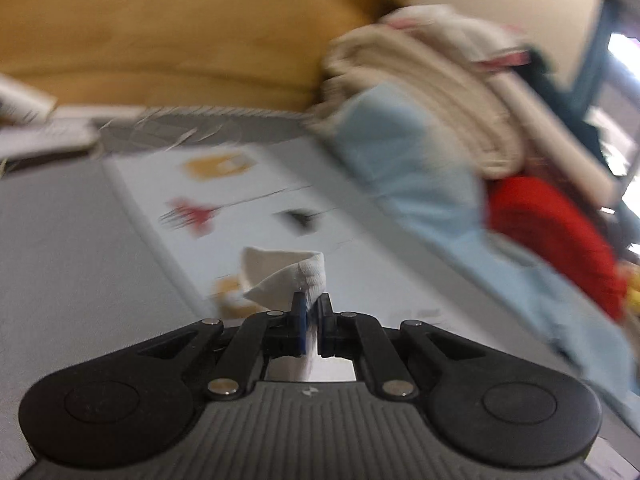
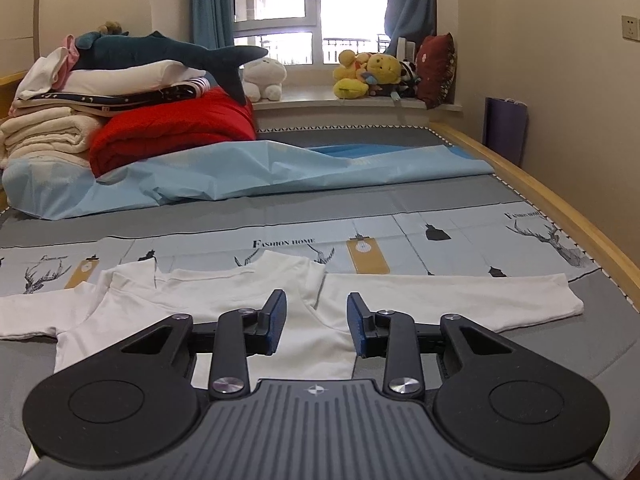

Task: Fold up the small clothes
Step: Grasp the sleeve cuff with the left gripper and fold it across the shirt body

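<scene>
My left gripper point(image 1: 311, 304) is clenched on a ribbed white cuff point(image 1: 310, 276) of the small white shirt point(image 2: 248, 304), which lies on the patterned bed sheet point(image 2: 400, 208). My right gripper point(image 2: 316, 320) hovers over the shirt's body, jaws apart, gripping nothing. Folded blankets point(image 2: 160, 128) sit at ten o'clock.

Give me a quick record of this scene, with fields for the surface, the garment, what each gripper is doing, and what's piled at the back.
surface: bed with printed sheet
garment: white shirt, spread flat, sleeves out
left gripper: jaws shut on white ribbed cuff
right gripper: jaws open over the shirt, nothing between them
back pile: red blanket, folded linens, plush shark
</scene>
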Available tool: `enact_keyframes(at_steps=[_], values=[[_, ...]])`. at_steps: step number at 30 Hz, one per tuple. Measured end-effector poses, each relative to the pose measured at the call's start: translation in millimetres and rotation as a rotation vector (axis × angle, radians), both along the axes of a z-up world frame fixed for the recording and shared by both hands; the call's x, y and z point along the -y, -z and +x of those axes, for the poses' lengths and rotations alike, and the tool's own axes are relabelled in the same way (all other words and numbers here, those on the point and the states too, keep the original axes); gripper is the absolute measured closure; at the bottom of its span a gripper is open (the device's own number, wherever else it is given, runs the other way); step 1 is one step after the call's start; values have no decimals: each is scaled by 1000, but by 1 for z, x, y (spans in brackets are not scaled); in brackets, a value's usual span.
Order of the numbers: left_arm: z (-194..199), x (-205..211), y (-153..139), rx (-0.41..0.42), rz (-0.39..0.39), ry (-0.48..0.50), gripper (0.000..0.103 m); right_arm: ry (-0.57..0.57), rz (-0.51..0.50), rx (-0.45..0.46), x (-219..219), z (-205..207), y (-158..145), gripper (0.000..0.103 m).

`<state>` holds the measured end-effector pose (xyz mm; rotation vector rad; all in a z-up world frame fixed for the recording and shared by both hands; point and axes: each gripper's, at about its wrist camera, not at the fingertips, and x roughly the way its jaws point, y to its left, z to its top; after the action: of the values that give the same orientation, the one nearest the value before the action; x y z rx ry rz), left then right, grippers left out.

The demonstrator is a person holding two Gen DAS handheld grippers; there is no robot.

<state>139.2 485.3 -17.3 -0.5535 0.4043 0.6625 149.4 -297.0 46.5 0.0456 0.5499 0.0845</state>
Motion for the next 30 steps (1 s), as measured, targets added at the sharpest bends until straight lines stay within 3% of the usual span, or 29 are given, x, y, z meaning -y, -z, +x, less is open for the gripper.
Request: enact_keyframes(at_steps=[5,8,10,14,21,26,30], values=[[4,106,-75,14,67,216,99,-48,58,-8,0,-10,-2,96],[-4,180,-103,9,62,337,99,-76,68,-1,-1,-19,-4,97],[-9,227,-105,18,43,403,99,-88,84,-20,-1,-22,-2,97],[-5,313,-82,8,34,560,99,-100,114,-73,3,-25,4,97],[46,406,-16,-210,-24,744,99,-89,135,-145,9,-16,20,97],[68,426,-6,-159,-89,760,99,-101,142,-191,-2,3,35,97],[83,441,-9,-144,-153,915,94,-137,175,-210,-18,22,48,97]])
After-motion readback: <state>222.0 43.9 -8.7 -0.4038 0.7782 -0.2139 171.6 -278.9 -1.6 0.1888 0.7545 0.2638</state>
